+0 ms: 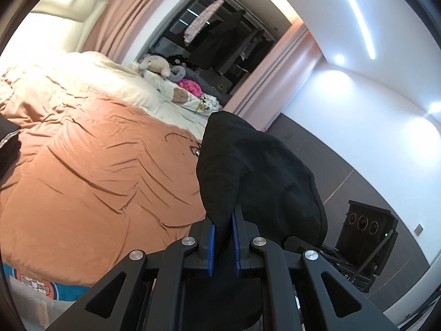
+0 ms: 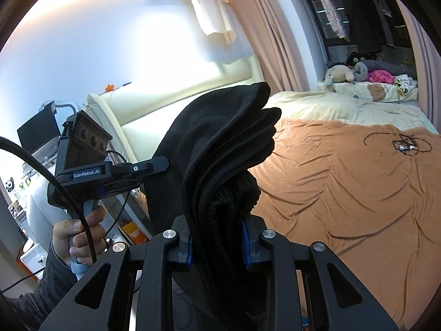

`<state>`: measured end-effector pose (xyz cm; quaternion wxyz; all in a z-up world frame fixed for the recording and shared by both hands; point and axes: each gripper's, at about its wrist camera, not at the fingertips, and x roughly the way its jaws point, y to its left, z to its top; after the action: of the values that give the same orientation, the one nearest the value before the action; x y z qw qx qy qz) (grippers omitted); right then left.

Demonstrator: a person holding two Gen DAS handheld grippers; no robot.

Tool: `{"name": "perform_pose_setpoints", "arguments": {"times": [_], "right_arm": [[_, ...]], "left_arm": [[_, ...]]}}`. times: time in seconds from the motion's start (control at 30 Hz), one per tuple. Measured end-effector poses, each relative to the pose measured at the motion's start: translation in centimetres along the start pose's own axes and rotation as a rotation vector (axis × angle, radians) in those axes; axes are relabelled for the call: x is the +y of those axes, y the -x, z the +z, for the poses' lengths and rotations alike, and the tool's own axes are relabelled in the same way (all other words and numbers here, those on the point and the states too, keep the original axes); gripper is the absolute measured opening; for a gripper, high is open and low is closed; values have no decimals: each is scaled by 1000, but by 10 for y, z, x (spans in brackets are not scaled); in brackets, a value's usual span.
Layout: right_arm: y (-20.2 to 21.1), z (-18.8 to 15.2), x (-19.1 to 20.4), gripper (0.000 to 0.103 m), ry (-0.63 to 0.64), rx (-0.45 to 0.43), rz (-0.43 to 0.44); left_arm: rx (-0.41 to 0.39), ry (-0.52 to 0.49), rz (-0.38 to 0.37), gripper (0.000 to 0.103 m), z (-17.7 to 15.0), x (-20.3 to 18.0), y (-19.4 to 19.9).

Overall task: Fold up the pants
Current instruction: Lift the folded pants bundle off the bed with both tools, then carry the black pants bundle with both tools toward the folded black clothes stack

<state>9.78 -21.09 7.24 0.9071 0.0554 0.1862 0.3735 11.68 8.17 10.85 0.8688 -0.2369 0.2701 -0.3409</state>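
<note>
The black pants point(image 1: 253, 171) hang in the air above the bed, held by both grippers. My left gripper point(image 1: 223, 244) is shut on a fold of the black cloth, which bulges up and to the right of its blue pads. My right gripper point(image 2: 217, 244) is shut on the bunched waistband and several stacked layers of the pants point(image 2: 220, 149). The left gripper point(image 2: 148, 169) also shows in the right wrist view, held in a hand at the left, its fingers reaching into the cloth.
An orange-brown duvet point(image 1: 91, 171) covers the bed, with a cream sheet point(image 2: 330, 107) and stuffed toys point(image 2: 355, 71) at the far end. A dark cord with glasses point(image 2: 402, 143) lies on the duvet. A cream headboard point(image 2: 165, 104) stands behind. Another dark garment point(image 1: 8, 143) lies at the left.
</note>
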Motion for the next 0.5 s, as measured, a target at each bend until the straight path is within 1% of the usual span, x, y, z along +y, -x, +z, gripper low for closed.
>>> {"name": "perform_pose_setpoints", "arguments": {"times": [0.3, 0.5], "right_arm": [[-43, 21, -2, 23, 39, 43, 49], [-88, 35, -3, 23, 60, 76, 89]], "left_arm": [[-56, 48, 27, 11, 6, 38, 26], [-90, 85, 55, 11, 13, 77, 38]]}}
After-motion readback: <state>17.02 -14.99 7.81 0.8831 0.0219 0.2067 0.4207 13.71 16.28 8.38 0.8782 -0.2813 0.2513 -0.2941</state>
